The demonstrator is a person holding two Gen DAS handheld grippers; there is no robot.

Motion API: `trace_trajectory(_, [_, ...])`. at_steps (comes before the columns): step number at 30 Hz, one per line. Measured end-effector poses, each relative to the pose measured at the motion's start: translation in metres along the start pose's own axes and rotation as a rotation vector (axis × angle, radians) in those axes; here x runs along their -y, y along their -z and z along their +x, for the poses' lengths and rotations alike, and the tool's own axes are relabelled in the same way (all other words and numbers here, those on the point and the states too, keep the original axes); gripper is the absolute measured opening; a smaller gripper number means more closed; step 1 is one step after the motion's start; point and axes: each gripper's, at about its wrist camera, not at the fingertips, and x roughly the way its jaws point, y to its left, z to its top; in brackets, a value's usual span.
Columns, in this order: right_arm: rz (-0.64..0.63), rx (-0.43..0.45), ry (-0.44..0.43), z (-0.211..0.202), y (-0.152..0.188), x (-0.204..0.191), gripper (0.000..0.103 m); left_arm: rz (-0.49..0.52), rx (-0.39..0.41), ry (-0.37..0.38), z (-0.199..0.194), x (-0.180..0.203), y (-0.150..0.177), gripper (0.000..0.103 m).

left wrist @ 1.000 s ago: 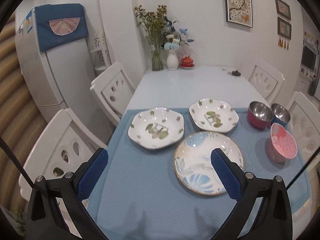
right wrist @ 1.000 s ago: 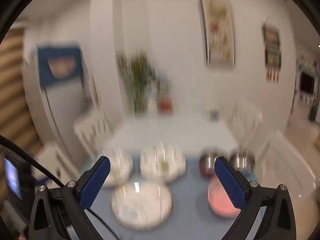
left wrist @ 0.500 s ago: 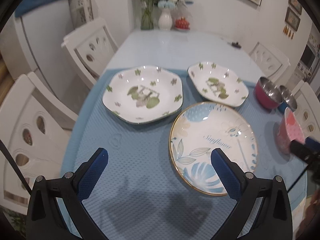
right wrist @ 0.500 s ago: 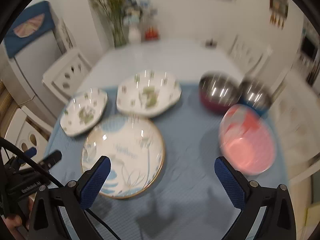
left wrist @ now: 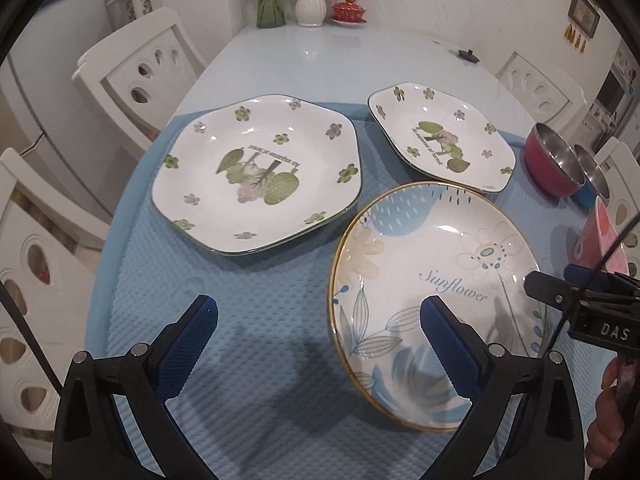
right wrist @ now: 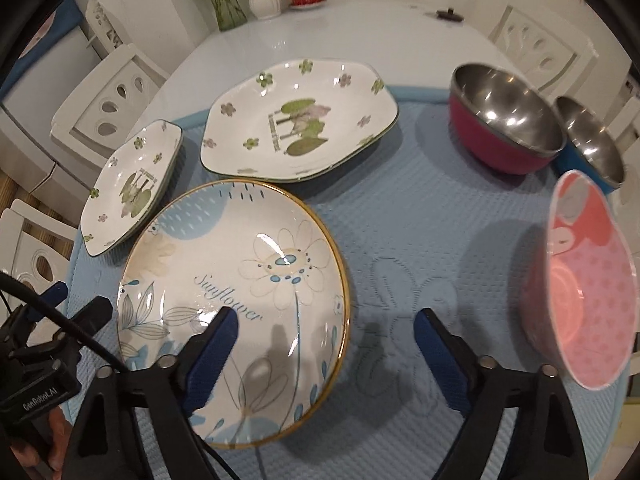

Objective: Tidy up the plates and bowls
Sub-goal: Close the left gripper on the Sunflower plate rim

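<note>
Blue quilted mat [left wrist: 256, 280] is spread on pale dining table [left wrist: 340, 64], flanked by white chairs [left wrist: 136, 68]; flower vases [left wrist: 309, 0] at far end. Left gripper [left wrist: 316, 332] held open, empty; right gripper [right wrist: 326, 344], jaws just narrowed, still apart w/ Sunflower plate [right wrist: 224, 264] rim between.

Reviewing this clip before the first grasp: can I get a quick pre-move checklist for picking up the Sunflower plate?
1. Right gripper open, nothing held: ok; its jaws have just been closing.
2. Left gripper open and empty: ok.
3. Sunflower plate rim between right jaws: ok.
4. Plate free of the two green-flower plates: ok, apart.
5. Pink bowl outside the jaws: ok.
6. Plate lying flat on the blue mat: cannot tell.
</note>
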Motion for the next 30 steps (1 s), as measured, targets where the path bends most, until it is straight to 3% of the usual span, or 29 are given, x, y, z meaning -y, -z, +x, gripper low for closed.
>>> trace_trajectory(15, [-0.006, -0.02, 0.0, 0.023, -0.012, 0.014, 0.082, -0.013, -0.056, -0.002, 0.025, -0.001, 0.004, 0.101])
trace_trajectory(25, [-0.045, -0.047, -0.009, 0.035, -0.017, 0.01, 0.055, -0.035, -0.077, -0.001, 0.035, -0.005, 0.005, 0.098])
trace_trajectory(28, [-0.044, -0.06, -0.015, 0.038, -0.018, 0.01, 0.05, -0.031, -0.083, -0.004, 0.037, -0.005, 0.007, 0.093])
trace_trajectory(30, [-0.044, -0.067, -0.012, 0.039, -0.018, 0.01, 0.05, -0.031, -0.097, 0.004, 0.04, -0.005, 0.008, 0.082])
